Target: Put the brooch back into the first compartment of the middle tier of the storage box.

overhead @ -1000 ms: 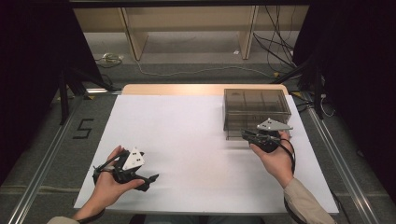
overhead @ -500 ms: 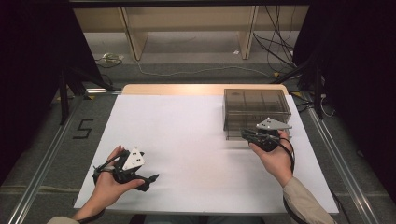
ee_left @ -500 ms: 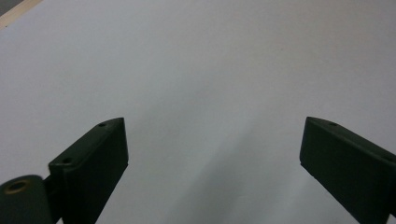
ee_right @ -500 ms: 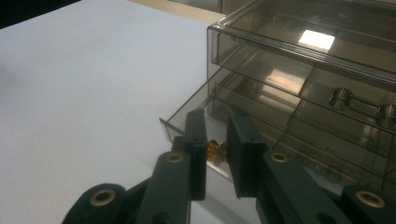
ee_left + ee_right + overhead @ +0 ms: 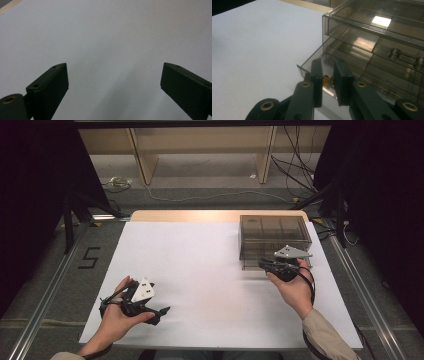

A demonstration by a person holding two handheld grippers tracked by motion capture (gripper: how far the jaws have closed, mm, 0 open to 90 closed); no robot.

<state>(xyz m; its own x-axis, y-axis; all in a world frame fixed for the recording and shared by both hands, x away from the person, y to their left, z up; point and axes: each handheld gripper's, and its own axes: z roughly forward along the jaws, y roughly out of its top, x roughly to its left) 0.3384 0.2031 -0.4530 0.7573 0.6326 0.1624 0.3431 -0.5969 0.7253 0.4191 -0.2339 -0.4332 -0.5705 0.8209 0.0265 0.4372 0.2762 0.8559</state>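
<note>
White sheeting covers the table (image 5: 200, 270), which stands on a grey floor (image 5: 200, 180) with cables trailing across it and dark curtains at either side. At the table's far right sits a smoky clear drawer box (image 5: 274, 236), its top shut and its lowest drawer (image 5: 317, 60) pulled partly out toward the person. Round knobs show on the other drawer fronts. The left gripper (image 5: 159, 312) rests low over the bare sheet at the near left, held in the left hand (image 5: 116, 320); its jaws stand wide apart with nothing between them. The right gripper (image 5: 262, 263), in the right hand (image 5: 296, 289), points at the box front. Its jaws are drawn close together around the small gold knob (image 5: 326, 80) of the open drawer, one pad on each side of it, pinching it at the drawer's front edge.
</note>
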